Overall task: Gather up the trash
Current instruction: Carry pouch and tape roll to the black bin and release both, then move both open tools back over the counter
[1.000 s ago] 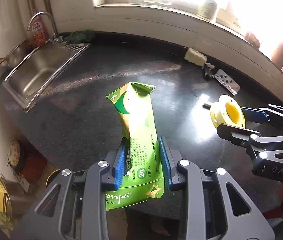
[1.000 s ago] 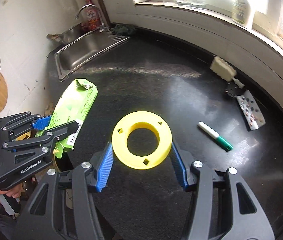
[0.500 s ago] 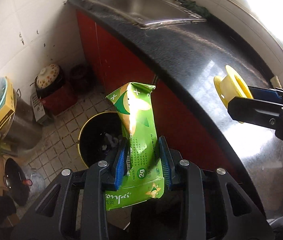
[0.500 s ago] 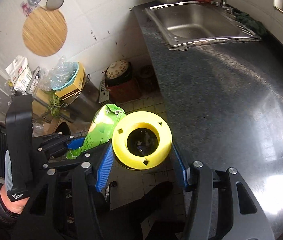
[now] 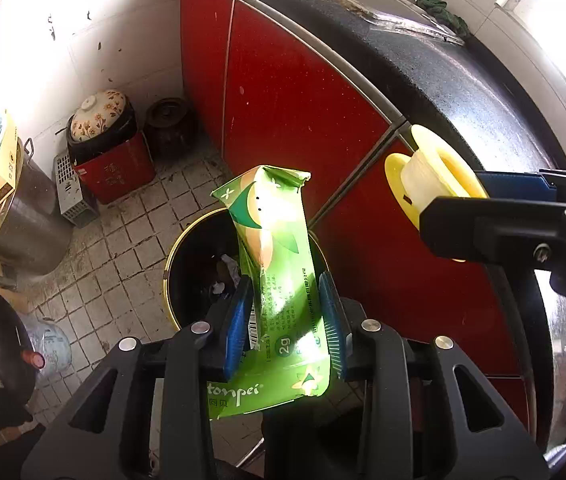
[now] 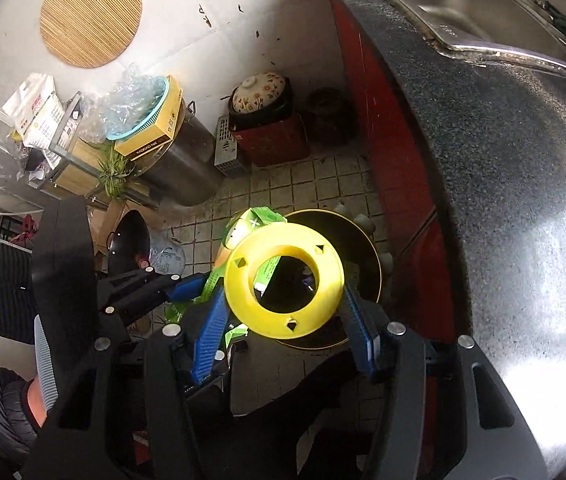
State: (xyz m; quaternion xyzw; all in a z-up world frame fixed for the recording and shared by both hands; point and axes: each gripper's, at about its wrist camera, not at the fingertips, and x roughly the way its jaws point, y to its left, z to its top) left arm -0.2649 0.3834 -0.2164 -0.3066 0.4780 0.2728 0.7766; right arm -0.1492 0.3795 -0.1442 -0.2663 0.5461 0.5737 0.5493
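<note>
My left gripper (image 5: pixel 285 316) is shut on a green snack wrapper (image 5: pixel 279 280) and holds it above a round black trash bin (image 5: pixel 187 276) on the tiled floor. My right gripper (image 6: pixel 283 312) is shut on a yellow plastic spool (image 6: pixel 283 278) and holds it over the same bin (image 6: pixel 359 240). The spool also shows at the right of the left wrist view (image 5: pixel 423 184). The wrapper (image 6: pixel 251 222) and the left gripper (image 6: pixel 187 288) show to the left in the right wrist view. Some trash lies inside the bin.
Red cabinet doors (image 5: pixel 303 112) and the dark countertop (image 6: pixel 503 160) stand right of the bin, with the sink (image 6: pixel 463 4) beyond. A flowered pot on a red box (image 5: pixel 103 140), a steel pot (image 5: pixel 23 220) and a wok (image 6: pixel 129 240) crowd the floor at left.
Both grippers swung off the countertop and down toward the floor. The bin has come nearer and now lies under the wrapper and the spool. Both grips are unchanged.
</note>
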